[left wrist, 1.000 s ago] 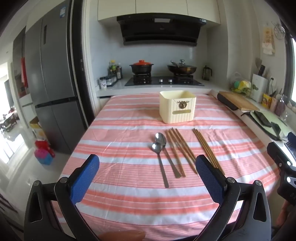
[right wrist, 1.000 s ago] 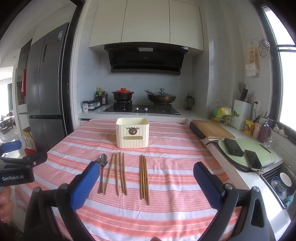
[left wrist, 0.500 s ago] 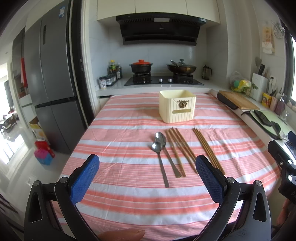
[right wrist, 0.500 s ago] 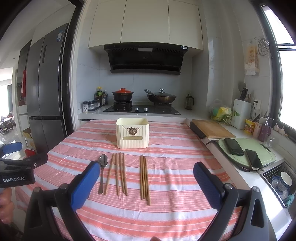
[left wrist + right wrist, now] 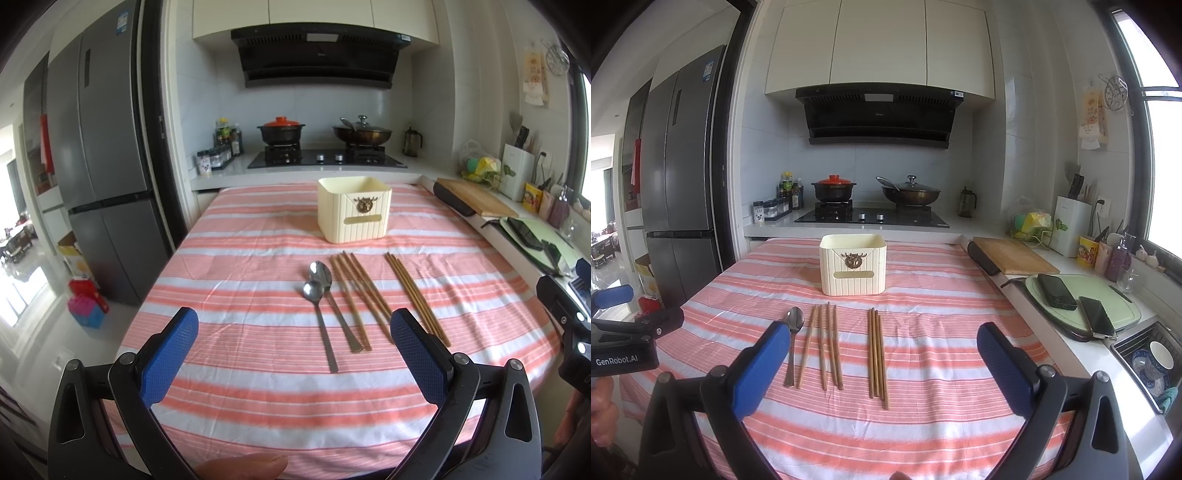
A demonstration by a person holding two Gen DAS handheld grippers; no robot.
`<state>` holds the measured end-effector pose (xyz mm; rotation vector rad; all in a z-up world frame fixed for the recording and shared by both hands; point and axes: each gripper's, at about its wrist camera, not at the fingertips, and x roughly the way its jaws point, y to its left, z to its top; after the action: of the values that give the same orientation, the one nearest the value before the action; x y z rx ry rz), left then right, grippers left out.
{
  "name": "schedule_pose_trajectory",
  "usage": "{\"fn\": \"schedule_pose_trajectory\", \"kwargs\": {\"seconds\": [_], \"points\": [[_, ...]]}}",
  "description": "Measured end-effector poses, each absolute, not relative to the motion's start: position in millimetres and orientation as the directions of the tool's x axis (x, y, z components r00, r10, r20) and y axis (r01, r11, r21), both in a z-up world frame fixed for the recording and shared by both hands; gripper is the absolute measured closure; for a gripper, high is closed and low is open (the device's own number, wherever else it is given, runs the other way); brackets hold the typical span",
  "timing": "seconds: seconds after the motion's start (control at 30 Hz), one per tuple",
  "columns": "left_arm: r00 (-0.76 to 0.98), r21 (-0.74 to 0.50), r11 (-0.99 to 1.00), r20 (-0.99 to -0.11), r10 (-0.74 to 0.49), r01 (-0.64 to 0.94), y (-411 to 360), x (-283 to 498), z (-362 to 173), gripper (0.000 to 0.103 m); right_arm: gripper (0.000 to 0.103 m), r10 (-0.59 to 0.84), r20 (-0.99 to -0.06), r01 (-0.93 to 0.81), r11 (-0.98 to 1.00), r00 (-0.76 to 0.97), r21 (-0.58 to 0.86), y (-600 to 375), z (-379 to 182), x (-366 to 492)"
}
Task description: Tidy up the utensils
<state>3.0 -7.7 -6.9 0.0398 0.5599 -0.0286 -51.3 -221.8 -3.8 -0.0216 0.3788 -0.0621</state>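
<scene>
Two metal spoons [image 5: 320, 295] lie side by side on the striped tablecloth [image 5: 240, 266]; in the right wrist view one spoon [image 5: 793, 332] shows. Right of them lie one bunch of wooden chopsticks [image 5: 360, 291] [image 5: 823, 343] and a second bunch [image 5: 415, 295] [image 5: 877, 354]. Behind them stands a cream utensil holder [image 5: 354, 208] [image 5: 853, 264], open at the top. My left gripper [image 5: 293, 354] hangs open above the near table edge, nothing between its blue pads. My right gripper [image 5: 881, 363] is open too, in front of the chopsticks and holding nothing.
A stove [image 5: 871, 218] with a red-lidded pot and a wok lies behind the table. At the right run a cutting board [image 5: 1012, 254], a tray with two phones [image 5: 1078, 306] and a sink [image 5: 1152, 362]. A grey fridge [image 5: 99, 177] stands left.
</scene>
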Motion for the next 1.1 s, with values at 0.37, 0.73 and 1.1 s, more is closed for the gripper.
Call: {"fn": "schedule_pose_trajectory", "kwargs": {"seconds": [0.37,0.73,1.1], "points": [[0.845,0.044,0.998,-0.534,-0.011,0.041,-8.6,6.5,-7.7,0.0,0.0,-0.075,-0.373,0.07,0.997,0.925,-0.028,-227.0,-3.7,-49.0],[0.843,0.053,0.998,-0.538,-0.002,0.037,-9.2,9.4,-8.0,0.0,0.0,-0.074,-0.378,0.073,0.997,0.923,-0.016,-232.5,-4.4,-46.1],[0.84,0.085,0.996,-0.542,0.018,0.033,-13.3,15.6,-9.6,0.0,0.0,-0.08,-0.392,0.084,0.996,0.916,-0.005,-236.6,-7.3,-42.3]]}}
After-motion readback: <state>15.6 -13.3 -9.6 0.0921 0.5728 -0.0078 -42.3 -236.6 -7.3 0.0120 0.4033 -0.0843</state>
